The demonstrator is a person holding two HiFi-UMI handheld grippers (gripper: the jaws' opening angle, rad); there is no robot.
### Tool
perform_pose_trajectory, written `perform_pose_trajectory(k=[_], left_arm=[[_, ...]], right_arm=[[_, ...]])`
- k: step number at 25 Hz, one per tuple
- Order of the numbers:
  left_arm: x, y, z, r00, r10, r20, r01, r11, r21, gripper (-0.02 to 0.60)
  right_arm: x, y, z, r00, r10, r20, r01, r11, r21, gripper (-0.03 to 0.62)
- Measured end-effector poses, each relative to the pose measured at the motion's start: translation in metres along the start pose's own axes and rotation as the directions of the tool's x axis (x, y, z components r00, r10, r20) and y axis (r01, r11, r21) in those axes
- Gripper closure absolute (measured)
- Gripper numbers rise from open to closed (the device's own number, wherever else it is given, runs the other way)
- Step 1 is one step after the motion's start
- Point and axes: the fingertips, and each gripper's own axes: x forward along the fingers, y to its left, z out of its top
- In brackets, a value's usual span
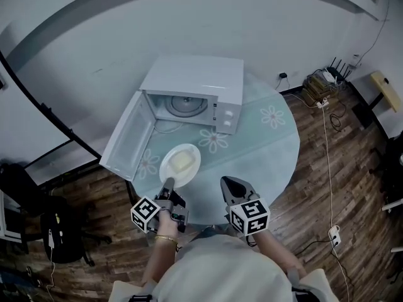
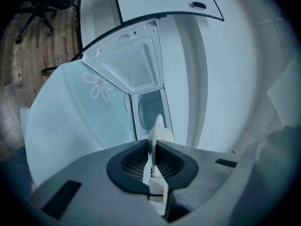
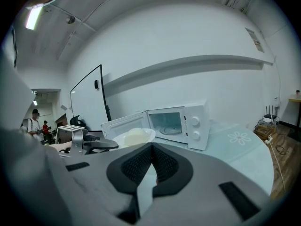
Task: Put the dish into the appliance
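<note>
A white microwave (image 1: 195,83) stands on the round table with its door (image 1: 129,137) swung open to the left; its glass turntable (image 1: 186,106) shows inside. In front of it is a white plate (image 1: 180,164) carrying a pale lump of food. My left gripper (image 1: 169,186) is shut on the plate's near rim. In the left gripper view the plate (image 2: 160,128) stands edge-on between the pads of the left gripper (image 2: 153,145), facing the open cavity (image 2: 150,109). My right gripper (image 1: 230,184) hangs to the right of the plate, shut and holding nothing. The right gripper view shows the plate (image 3: 134,136) and microwave (image 3: 181,125) ahead.
The table (image 1: 280,143) has a pale green cover with flower prints. Cables and a power strip (image 1: 330,124) lie on the wooden floor at the right. An office chair (image 1: 56,231) stands at the left. A whiteboard (image 3: 87,98) and far-off people (image 3: 35,121) are at the left.
</note>
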Motion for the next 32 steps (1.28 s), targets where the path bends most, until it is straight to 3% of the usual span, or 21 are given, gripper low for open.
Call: perform_pose_trajectory(k=[12,32], left_arm=[[0.081,0.011,0.046,1.000,0.026,-0.001,-0.026,1.000,-0.005,0.541],[0.205,0.049,0.103,0.998,0.067,-0.004,-0.067,0.995,-0.075,0.540]], right_arm=[[0.066,-0.027,0.015,1.000,-0.018,-0.022,0.018,1.000,0.024,0.589],[0.142,-0.053,0.014,0.994,-0.035,-0.100,0.039,0.999,0.036,0.589]])
